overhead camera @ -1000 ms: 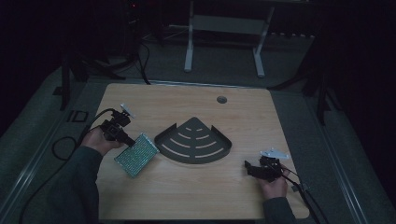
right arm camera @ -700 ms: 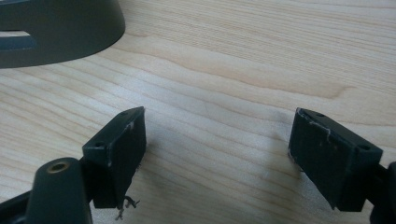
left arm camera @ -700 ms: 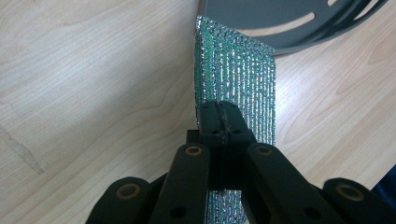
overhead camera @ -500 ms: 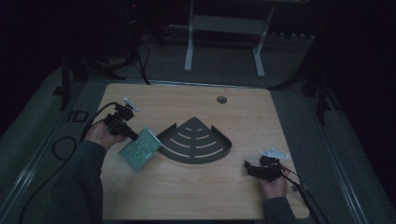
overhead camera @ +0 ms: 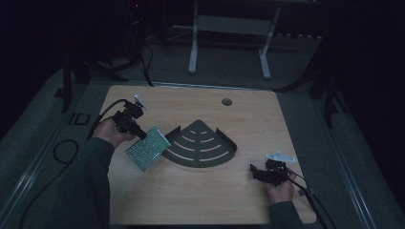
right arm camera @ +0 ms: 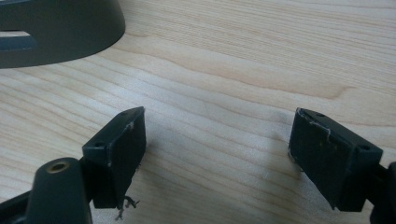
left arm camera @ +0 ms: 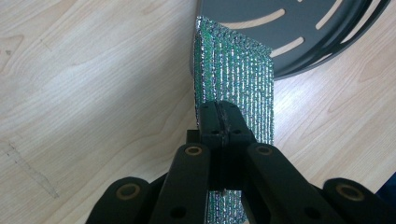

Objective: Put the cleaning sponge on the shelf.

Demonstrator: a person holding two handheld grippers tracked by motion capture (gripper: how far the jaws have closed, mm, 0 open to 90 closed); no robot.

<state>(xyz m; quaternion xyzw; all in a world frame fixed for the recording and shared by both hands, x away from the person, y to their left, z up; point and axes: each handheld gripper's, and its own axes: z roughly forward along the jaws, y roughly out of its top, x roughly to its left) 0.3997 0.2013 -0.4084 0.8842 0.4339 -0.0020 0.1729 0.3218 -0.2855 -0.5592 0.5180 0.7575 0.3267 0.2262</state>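
A glittery green sponge pad (overhead camera: 147, 148) hangs over the table's left side, with my left gripper (overhead camera: 140, 133) shut on its upper edge. Seen from the left gripper view, the pad (left arm camera: 238, 88) stands edge-on between the shut jaws of the left gripper (left arm camera: 219, 122), its far end just short of the rack. A dark grey fan-shaped slotted rack (overhead camera: 200, 144) sits at the table's middle, and its rim (left arm camera: 299, 42) lies beyond the pad. My right gripper (overhead camera: 255, 172) rests low near the front right, open, with bare wood between the jaws of the right gripper (right arm camera: 217, 140).
The wooden table (overhead camera: 248, 119) has a round cable hole (overhead camera: 227, 101) at the back. A white desk frame (overhead camera: 229, 28) stands on the floor behind. Cables (overhead camera: 62, 152) trail off the left side. The rack's curved wall (right arm camera: 60, 32) lies to the upper left of my right gripper.
My left gripper has carried the sponge pad to the right and slightly away, toward the rack's left corner. The right gripper has stayed put.
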